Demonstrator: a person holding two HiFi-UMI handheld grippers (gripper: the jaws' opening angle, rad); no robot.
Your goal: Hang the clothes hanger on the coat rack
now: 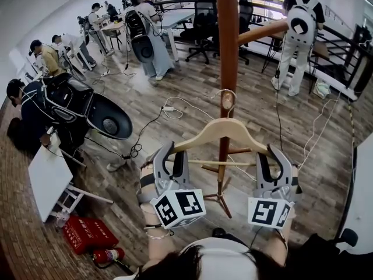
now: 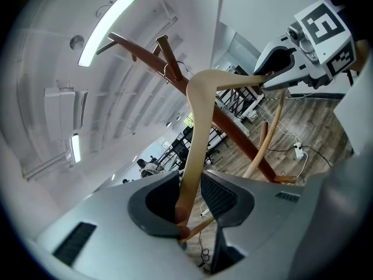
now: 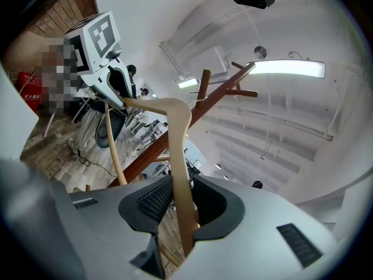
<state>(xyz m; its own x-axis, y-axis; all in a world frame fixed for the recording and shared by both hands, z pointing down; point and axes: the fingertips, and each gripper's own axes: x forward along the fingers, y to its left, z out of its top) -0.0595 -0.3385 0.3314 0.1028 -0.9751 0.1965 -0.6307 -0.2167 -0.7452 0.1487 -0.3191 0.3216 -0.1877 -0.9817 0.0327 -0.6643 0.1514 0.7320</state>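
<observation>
Left gripper (image 1: 172,157) and right gripper (image 1: 274,163): fingers wide apart, hanger (image 1: 224,127) ends loose between them, not pinched. Hook (image 1: 226,91) looks seated on the coat rack (image 1: 227,34), so it carries itself.

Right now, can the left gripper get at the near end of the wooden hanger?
Probably yes: that end of the wooden hanger sits between the jaws of the left gripper, which look open around it, and nothing else stands between them.
</observation>
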